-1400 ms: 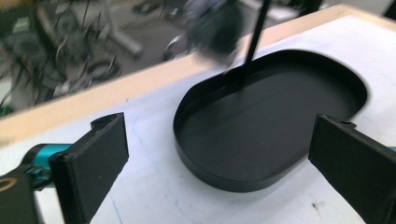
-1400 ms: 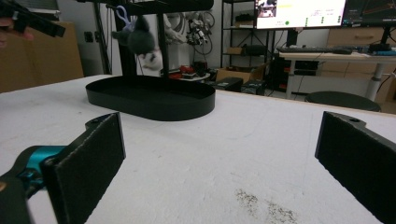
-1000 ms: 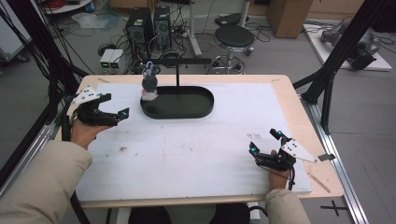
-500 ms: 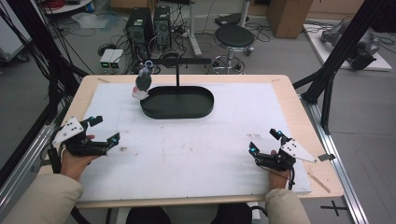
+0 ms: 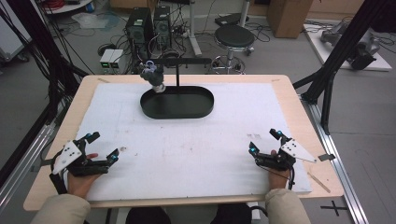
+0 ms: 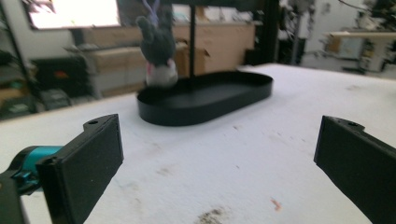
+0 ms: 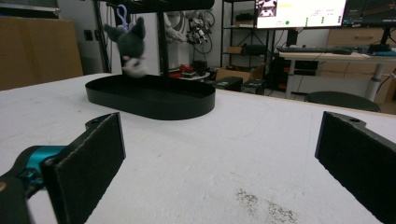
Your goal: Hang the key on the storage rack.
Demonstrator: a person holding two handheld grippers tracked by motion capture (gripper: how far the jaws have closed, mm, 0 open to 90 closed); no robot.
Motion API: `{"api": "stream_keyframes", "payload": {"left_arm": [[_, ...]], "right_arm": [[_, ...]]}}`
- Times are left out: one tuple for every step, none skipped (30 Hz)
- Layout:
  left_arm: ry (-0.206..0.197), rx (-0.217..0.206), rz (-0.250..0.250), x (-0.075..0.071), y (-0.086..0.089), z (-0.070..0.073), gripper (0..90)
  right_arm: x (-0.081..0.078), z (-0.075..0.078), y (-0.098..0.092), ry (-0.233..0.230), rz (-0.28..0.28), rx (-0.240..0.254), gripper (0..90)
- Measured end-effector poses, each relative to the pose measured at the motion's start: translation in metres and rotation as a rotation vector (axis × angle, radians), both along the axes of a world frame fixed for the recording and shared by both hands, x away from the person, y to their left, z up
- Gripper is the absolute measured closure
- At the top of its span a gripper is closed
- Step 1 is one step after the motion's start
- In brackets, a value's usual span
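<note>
Left hand-held gripper (image 5: 102,147) is resting near the front left corner of the tabletop (image 5: 60,135), its jaws spread wide and grasping nothing; the person's left hand (image 5: 80,179) is gripping it from behind. Right hand-held gripper (image 5: 265,143) is lying near the front right corner, likewise released and empty, with its grey three-cornered plate (image 5: 296,150) facing up. Both are sitting on a white mat (image 5: 187,144) that is covering most of the tabletop and showing small dark stains. Well apart from both, toward the far edge, a black oval tray (image 5: 177,102) is standing on the mat. A black stand (image 5: 178,70) is rising at the tray's rear, and a grey plush toy (image 5: 153,74) is hanging from its crossbar by a loop above the tray's left end, appearing blurred in both gripper views.
</note>
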State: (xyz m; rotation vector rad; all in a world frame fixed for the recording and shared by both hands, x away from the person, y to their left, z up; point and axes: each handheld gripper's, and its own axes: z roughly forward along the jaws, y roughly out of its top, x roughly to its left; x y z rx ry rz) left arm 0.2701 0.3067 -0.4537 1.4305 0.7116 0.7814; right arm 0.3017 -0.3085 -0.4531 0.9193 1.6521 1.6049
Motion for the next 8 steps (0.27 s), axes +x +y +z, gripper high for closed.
{"api": "stream_keyframes", "payload": {"left_arm": [[-0.001, -0.003, 0.008, -0.0004, 0.0011, -0.0003, 1.7], [0.006, -0.013, 0.008, 0.0005, 0.0020, -0.0002, 1.7], [0.015, -0.021, 0.011, 0.0010, 0.0022, -0.0002, 1.8], [0.016, -0.019, 0.013, 0.0010, 0.0021, -0.0002, 1.7], [0.010, -0.014, 0.012, 0.0010, 0.0017, -0.0002, 1.8], [0.011, -0.013, 0.013, 0.0007, 0.0013, -0.0002, 1.7], [0.010, -0.015, 0.013, 0.0006, 0.0011, -0.0003, 1.7], [0.009, -0.014, 0.014, 0.0007, 0.0015, -0.0002, 1.7]], "right_arm": [[0.0000, 0.0000, -0.0001, -0.001, 0.000, -0.001, 0.7], [-0.0001, 0.0000, 0.0000, 0.001, 0.000, -0.002, 0.7], [0.0000, 0.0001, 0.0000, 0.000, -0.001, -0.004, 0.7], [0.0000, 0.0001, 0.0000, 0.000, -0.001, -0.004, 0.7], [-0.0005, 0.0000, 0.0004, 0.005, 0.000, -0.002, 0.7], [-0.0004, 0.0001, 0.0004, -0.001, -0.001, -0.007, 0.7], [-0.0002, 0.0001, 0.0004, -0.006, -0.001, -0.010, 0.7], [-0.0008, 0.0000, 0.0006, 0.001, -0.003, -0.008, 0.7]]}}
